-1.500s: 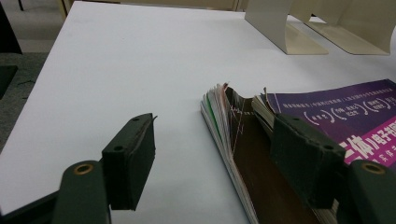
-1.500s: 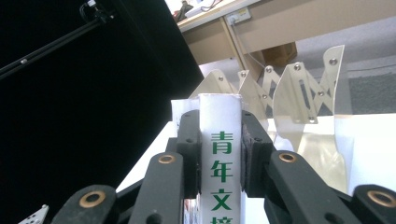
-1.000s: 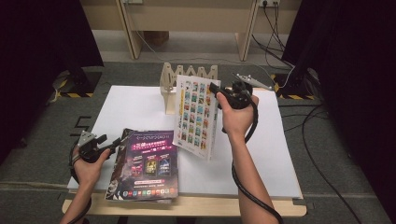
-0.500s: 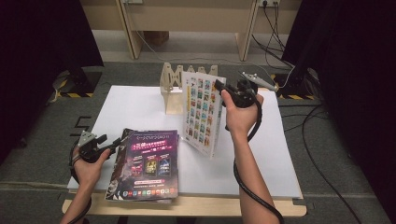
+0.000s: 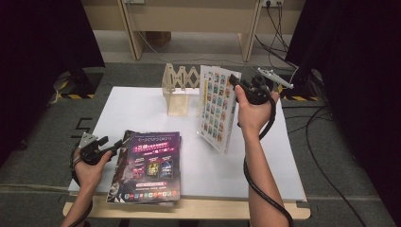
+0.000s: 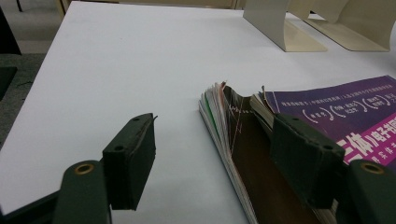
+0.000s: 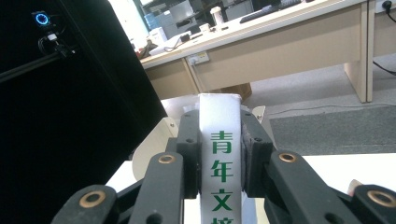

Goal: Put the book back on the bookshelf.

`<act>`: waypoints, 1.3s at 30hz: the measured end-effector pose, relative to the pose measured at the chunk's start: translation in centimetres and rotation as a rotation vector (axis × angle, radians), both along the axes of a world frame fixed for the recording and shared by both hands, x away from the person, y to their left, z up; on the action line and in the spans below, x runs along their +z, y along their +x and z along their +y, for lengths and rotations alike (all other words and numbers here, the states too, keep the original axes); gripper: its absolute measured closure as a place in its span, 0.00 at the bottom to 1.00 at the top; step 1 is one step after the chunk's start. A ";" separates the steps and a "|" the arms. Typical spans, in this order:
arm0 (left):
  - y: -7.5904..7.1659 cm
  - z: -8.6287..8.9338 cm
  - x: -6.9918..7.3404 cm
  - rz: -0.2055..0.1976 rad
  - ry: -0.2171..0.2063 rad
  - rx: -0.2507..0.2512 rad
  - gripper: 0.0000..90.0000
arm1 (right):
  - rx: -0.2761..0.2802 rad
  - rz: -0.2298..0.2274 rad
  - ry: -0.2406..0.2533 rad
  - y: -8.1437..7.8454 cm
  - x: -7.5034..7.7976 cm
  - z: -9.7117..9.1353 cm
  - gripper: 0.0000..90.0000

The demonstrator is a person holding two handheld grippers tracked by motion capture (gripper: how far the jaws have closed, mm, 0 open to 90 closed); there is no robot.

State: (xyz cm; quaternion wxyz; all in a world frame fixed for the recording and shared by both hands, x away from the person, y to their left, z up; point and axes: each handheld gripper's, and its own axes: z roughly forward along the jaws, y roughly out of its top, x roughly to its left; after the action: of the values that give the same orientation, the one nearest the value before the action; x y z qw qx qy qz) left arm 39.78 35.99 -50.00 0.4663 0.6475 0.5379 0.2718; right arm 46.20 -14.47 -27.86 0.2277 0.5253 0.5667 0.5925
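While clamped on a raised magazine [image 5: 216, 109], right hand-held gripper [image 5: 238, 84]; left hand-held gripper [image 5: 112, 146] agape, low.

Count's easy: two black two-jaw grippers, left [image 5: 111, 147] and right [image 5: 236, 81]. One white magazine with a picture grid [image 5: 216, 109], one purple-covered magazine stack [image 5: 149, 165], one beige wooden accordion rack [image 5: 179, 87].

green characters 青年文 on white magazine spine [image 7: 220, 154], purple magazine [image 6: 348, 114] cover text unreadable
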 end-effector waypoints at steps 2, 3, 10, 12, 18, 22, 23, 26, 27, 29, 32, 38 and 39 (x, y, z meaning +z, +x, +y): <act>0.0 0.0 0.0 0.001 0.004 -0.002 0.34 | 0.000 0.000 0.002 0.0 0.0 0.0 0.83; 0.0 -0.1 0.0 -0.001 0.006 -0.003 0.34 | 0.000 0.001 0.008 0.1 0.0 0.1 0.83; 0.0 0.0 0.0 -0.001 0.002 -0.006 0.34 | 0.021 0.004 0.007 0.9 0.0 1.3 0.83; 0.0 0.0 0.0 -0.002 0.003 -0.007 0.34 | 0.029 0.003 0.012 1.5 0.0 1.8 0.83; 0.0 -0.1 0.0 -0.002 0.006 -0.008 0.34 | 0.028 -0.003 0.015 2.4 0.0 2.2 0.83; 0.0 0.0 0.0 -0.002 0.004 -0.008 0.34 | 0.000 -0.016 -0.006 3.5 -0.1 2.4 0.83; 0.0 -0.1 0.0 -0.002 0.005 -0.009 0.34 | -0.006 -0.016 -0.012 3.7 -0.2 2.4 0.83; 0.0 -0.1 0.0 -0.001 0.008 -0.010 0.34 | -0.018 -0.014 -0.018 4.2 -0.3 2.3 0.83; 0.0 -0.1 0.0 -0.002 0.008 -0.009 0.34 | -0.023 -0.015 -0.013 4.4 -0.3 2.2 0.83; 0.0 -0.1 0.0 -0.003 0.007 -0.009 0.34 | -0.031 -0.016 -0.008 4.5 -0.4 2.0 0.83; 0.0 -0.1 0.0 -0.003 0.007 -0.010 0.34 | -0.043 -0.026 -0.022 4.6 -0.3 2.0 0.83; 0.0 -0.1 0.0 -0.003 0.005 -0.009 0.34 | -0.071 -0.050 -0.065 4.7 -0.2 2.6 0.83; 0.0 -0.1 0.0 -0.003 0.006 -0.010 0.34 | -0.072 -0.051 -0.070 4.7 -0.2 2.7 0.83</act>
State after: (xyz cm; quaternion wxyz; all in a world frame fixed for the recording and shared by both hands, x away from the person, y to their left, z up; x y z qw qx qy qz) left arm 39.75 35.93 -49.99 0.4664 0.6513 0.5332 0.2720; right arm 50.87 -11.74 -28.05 0.2816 0.5219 0.5617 0.5769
